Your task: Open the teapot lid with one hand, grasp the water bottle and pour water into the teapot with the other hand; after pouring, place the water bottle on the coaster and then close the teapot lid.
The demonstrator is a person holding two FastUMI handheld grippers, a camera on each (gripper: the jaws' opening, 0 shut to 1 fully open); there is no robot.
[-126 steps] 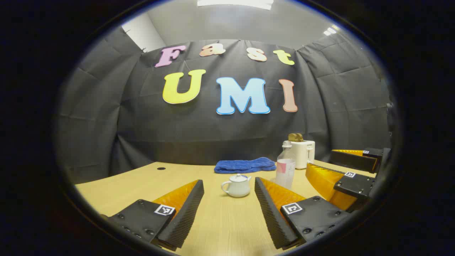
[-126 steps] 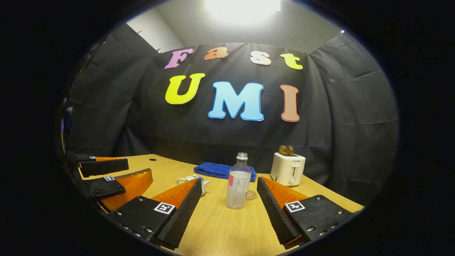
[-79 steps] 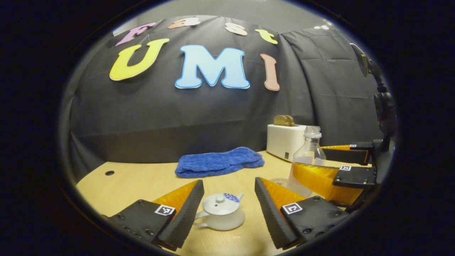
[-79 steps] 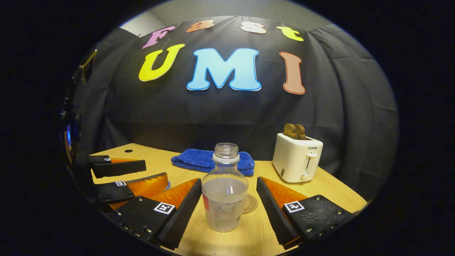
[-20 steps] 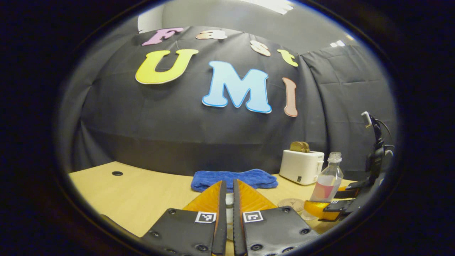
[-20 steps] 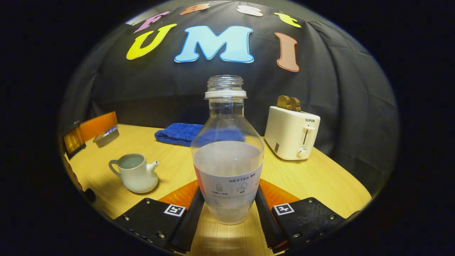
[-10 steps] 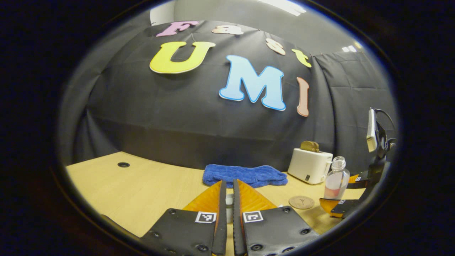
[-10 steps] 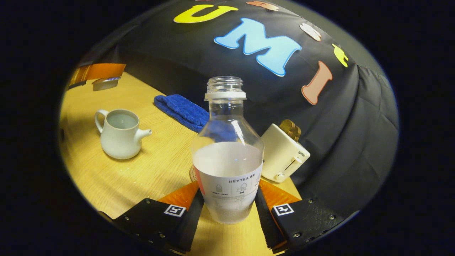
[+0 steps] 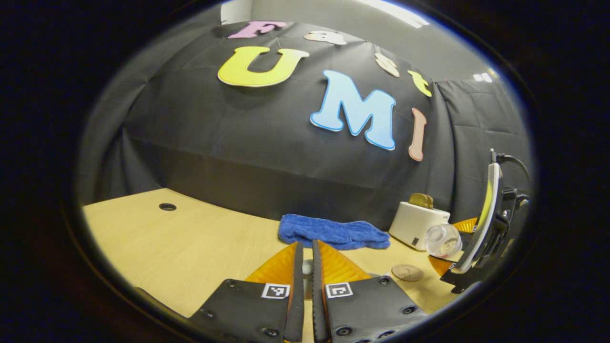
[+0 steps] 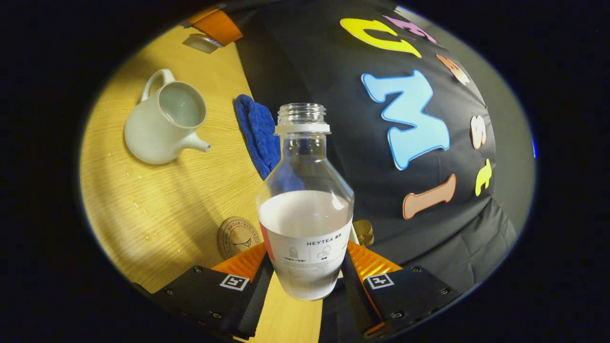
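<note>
Right gripper [image 10: 305,281] clamped on tilted water bottle [image 10: 305,209], open teapot [image 10: 164,126] beside blue towel [image 10: 259,133], left gripper [image 9: 305,271] pinching the teapot lid [image 9: 308,269], coaster [image 10: 237,237] near bottle.

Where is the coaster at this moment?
In the right gripper view, the coaster lies flat on the table, just left of the water bottle and above the right gripper's fingers. The teapot stands farther up the table.

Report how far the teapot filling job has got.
Done: the teapot stands open on the table, its lid pinched in the left gripper.
In hand: the right gripper grips the water bottle, lifted and tipping toward the pot; no stream visible.
Left: pour, set the bottle on the coaster, close the lid.
</note>
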